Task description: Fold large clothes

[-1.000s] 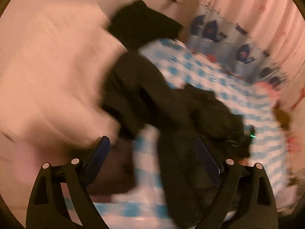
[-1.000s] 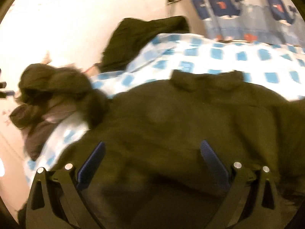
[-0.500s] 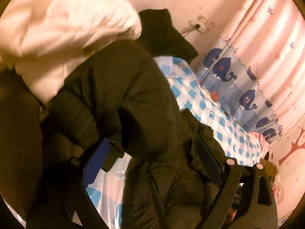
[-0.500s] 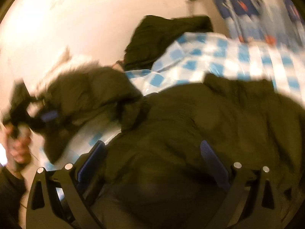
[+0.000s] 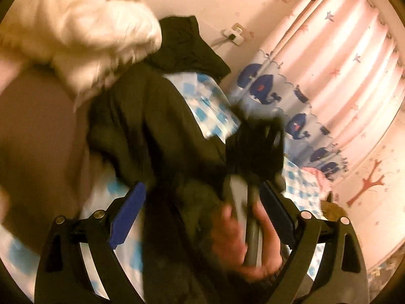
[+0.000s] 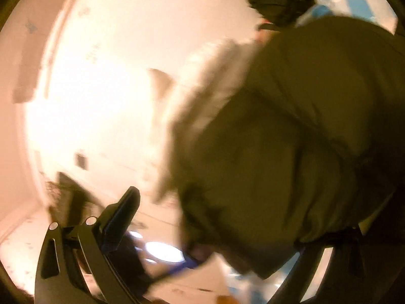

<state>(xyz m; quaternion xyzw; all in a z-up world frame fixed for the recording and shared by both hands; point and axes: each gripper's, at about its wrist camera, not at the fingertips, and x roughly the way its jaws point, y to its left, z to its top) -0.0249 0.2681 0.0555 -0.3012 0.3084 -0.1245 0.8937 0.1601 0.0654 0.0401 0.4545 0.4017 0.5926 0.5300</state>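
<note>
Coat (image 5: 162,136), dark olive with a pale lining: lay bunched over the blue-checked sheet (image 5: 212,111), its bulk draped across the right gripper (image 6: 227,230), whose grip could not be told. Left gripper (image 5: 202,202) stood spread and empty. Against half a second earlier, a hand (image 5: 243,238) had swung across the left view and the right camera had tipped toward the wall, suggesting a fold mid-throw.

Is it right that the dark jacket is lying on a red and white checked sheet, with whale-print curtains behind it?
Not quite. The sheet is blue and white checked, not red and white; the left wrist view shows it. The rest holds: the dark jacket lies on it, and the whale-print curtains hang behind.
</note>
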